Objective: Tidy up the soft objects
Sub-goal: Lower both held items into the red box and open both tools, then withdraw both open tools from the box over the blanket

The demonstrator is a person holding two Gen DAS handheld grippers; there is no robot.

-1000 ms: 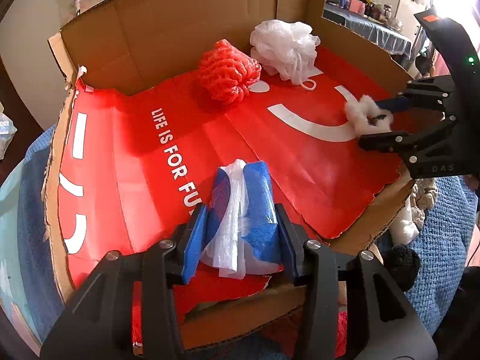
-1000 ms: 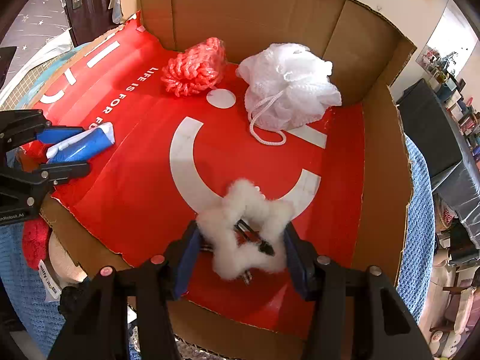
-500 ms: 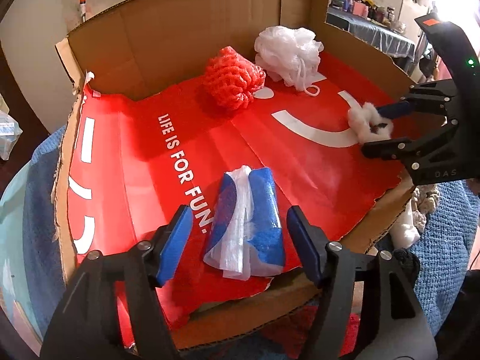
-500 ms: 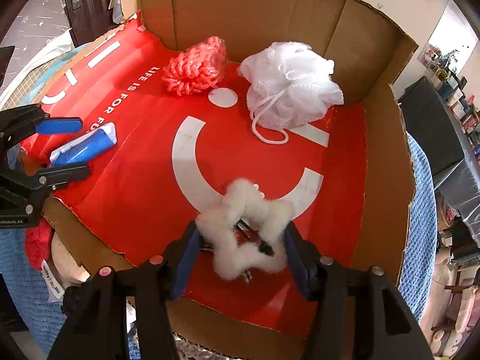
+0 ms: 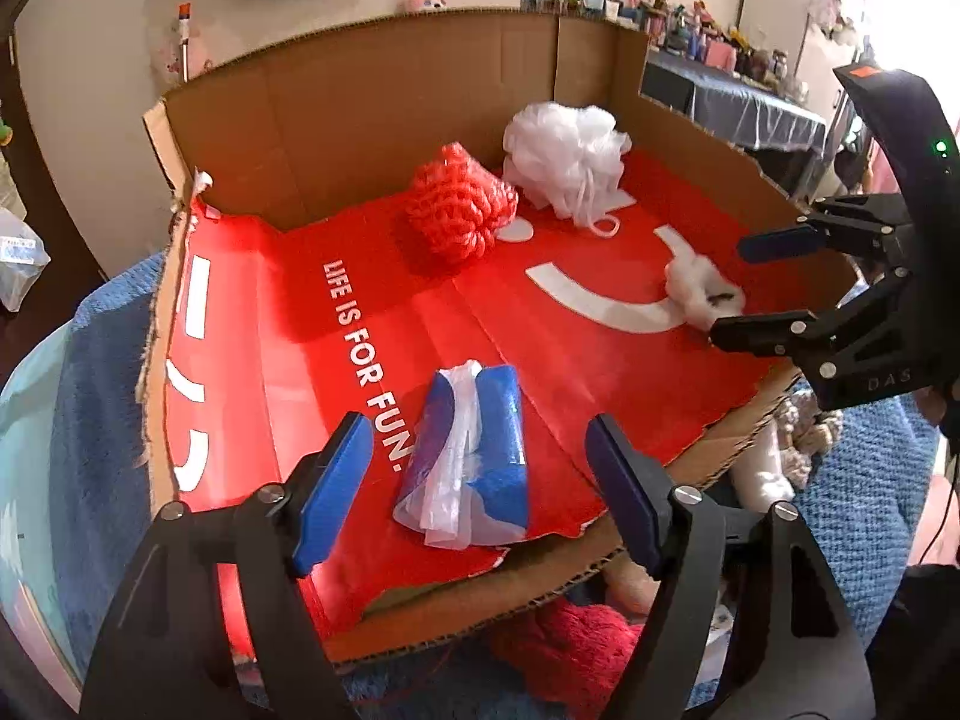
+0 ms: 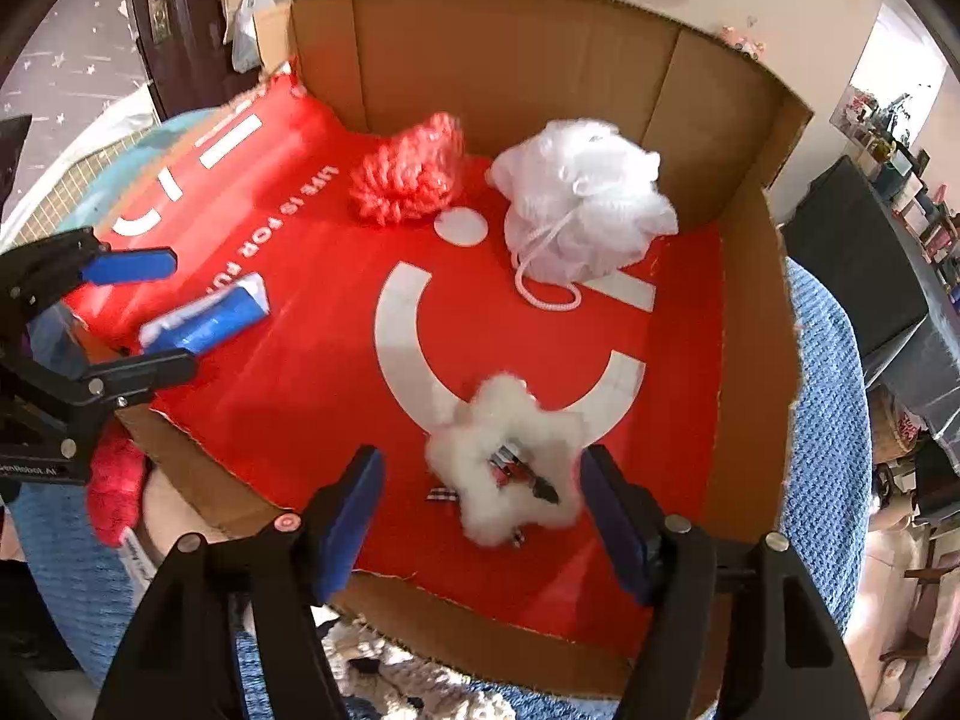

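A cardboard box (image 5: 384, 120) (image 6: 750, 324) lined with red printed paper holds the soft things. A blue sponge in clear wrap (image 5: 474, 456) (image 6: 207, 315) lies near the front edge, between the spread fingers of my left gripper (image 5: 480, 480) (image 6: 141, 315), whose jaws are opening and no longer touch it. A fluffy white star-shaped hair clip (image 6: 510, 462) (image 5: 702, 291) lies on the paper between the fingers of my right gripper (image 6: 483, 504) (image 5: 750, 288), jaws opening, pads clear of it. A red knitted ball (image 5: 459, 210) (image 6: 411, 177) and a white mesh bath pouf (image 5: 564, 156) (image 6: 579, 201) sit at the back.
The box rests on a blue knitted blanket (image 5: 864, 480) (image 6: 822, 420). A red fuzzy item (image 5: 570, 642) (image 6: 114, 480) and pale plush things (image 5: 792, 438) lie outside the box's front edge. A dark cloth-covered table (image 5: 738, 114) with small clutter stands behind on the right.
Both grippers have let go: the left jaws spread off the blue sponge and lifted back a little; the right jaws widened off the white fluffy clip, which stays on the paper.
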